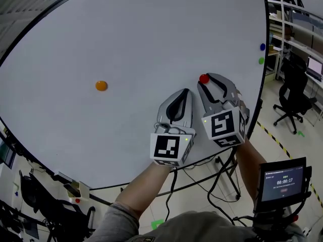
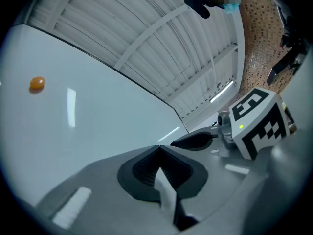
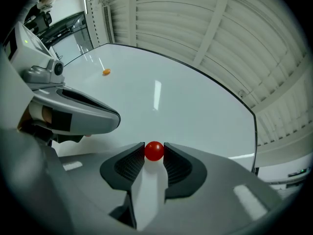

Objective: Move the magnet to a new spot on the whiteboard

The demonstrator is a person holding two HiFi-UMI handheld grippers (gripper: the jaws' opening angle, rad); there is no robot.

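Firstly, head view: the whiteboard (image 1: pixel 126 34) fills most of the frame; the red magnet (image 1: pixel 204 78) sits over its right-hand part, between the tips of the right gripper (image 1: pixel 206 80); the left gripper (image 1: pixel 184 92) is just beside it, to its left, tips pointing at the board with nothing at them; an orange magnet (image 1: pixel 101 85) lies well apart on the board's left part; a blue magnet (image 1: pixel 262 47) and a green magnet (image 1: pixel 261 61) sit near the board's right edge, one above the other; an office chair (image 1: pixel 292 97) stands on the floor beyond that edge; a small screen (image 1: pixel 282 183) shows at lower right.

Left gripper view: the two jaws are together, the dark pads meeting at their tips, and nothing is between them; the orange magnet shows far off at upper left on the white surface; the right gripper's marker cube and one of its jaws show at the right.

Right gripper view: the jaws stand a narrow way apart with the red magnet between the pad tips, a pad against it on either side; the magnet is held; whether it touches the board cannot be told; the left gripper shows at the left; the orange magnet is a small spot far up the board.
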